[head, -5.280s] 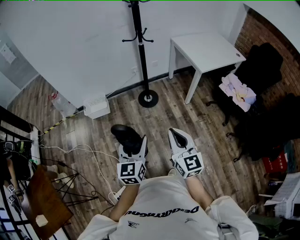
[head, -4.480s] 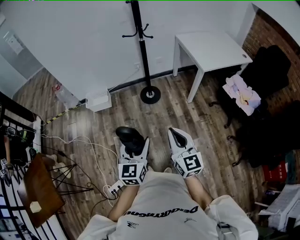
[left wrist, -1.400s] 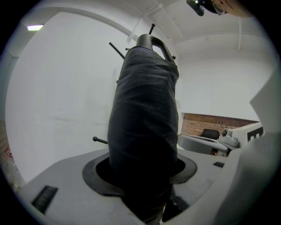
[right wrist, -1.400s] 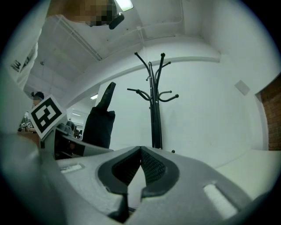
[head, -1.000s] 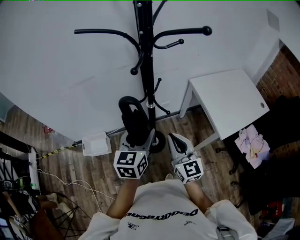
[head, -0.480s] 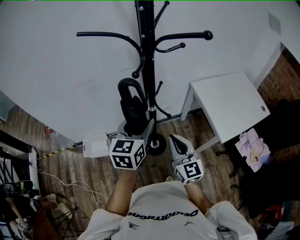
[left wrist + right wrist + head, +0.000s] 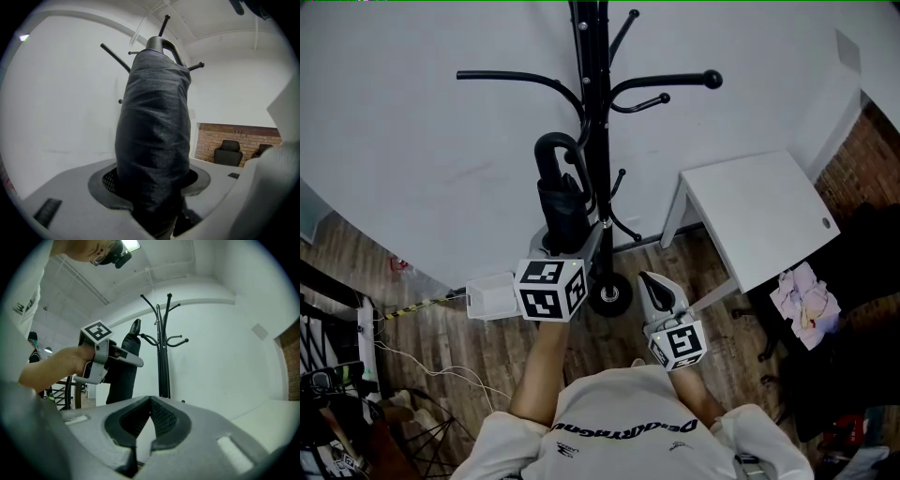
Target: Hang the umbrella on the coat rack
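Note:
A folded black umbrella (image 7: 562,204) stands upright with its curved handle (image 7: 555,150) on top, just left of the black coat rack pole (image 7: 600,141). My left gripper (image 7: 569,246) is shut on the umbrella's lower body. In the left gripper view the umbrella (image 7: 154,136) fills the space between the jaws of my left gripper (image 7: 152,185), and rack pegs (image 7: 112,55) show behind it. My right gripper (image 7: 651,279) hangs lower and to the right, shut and empty. The right gripper view shows my right gripper (image 7: 142,430), the coat rack (image 7: 162,348) and the umbrella (image 7: 123,369).
A white table (image 7: 759,211) stands right of the rack against the white wall. The rack's round base (image 7: 609,295) and a white box (image 7: 490,295) sit on the wooden floor. A dark chair with pale cloth (image 7: 806,300) is at the far right.
My left gripper has lifted the umbrella and carried it closer to the rack pole; the handle now sits beside the pole under the left arm. The right gripper stayed put.

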Demonstrator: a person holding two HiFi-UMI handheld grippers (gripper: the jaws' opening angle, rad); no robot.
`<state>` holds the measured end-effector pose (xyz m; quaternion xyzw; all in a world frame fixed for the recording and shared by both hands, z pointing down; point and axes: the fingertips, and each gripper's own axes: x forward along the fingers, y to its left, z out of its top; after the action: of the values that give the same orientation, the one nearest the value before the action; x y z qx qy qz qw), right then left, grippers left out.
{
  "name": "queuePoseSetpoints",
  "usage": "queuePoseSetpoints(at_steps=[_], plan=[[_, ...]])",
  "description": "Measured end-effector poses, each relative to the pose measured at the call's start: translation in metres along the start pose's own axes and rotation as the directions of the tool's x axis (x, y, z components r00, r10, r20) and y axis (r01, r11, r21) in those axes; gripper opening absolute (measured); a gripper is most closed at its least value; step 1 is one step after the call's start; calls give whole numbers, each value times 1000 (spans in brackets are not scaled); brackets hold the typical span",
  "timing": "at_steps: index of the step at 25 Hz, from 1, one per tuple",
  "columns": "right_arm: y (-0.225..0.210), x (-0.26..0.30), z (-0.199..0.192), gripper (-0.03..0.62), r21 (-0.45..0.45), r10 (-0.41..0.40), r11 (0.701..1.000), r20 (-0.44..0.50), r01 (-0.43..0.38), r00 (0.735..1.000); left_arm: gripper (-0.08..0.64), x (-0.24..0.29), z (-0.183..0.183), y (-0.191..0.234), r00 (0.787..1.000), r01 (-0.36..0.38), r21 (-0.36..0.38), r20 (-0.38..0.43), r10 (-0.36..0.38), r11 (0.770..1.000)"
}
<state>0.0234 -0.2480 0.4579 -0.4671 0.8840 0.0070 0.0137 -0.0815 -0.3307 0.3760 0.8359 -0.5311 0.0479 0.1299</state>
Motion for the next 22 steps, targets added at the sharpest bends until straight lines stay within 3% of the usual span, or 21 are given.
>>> queuePoseSetpoints(at_steps=[22], plan=[[-19,2,-1,-2,13,-16,1000,2,16,1000,258,37,25,18,998,-57,2,-16,57,998]])
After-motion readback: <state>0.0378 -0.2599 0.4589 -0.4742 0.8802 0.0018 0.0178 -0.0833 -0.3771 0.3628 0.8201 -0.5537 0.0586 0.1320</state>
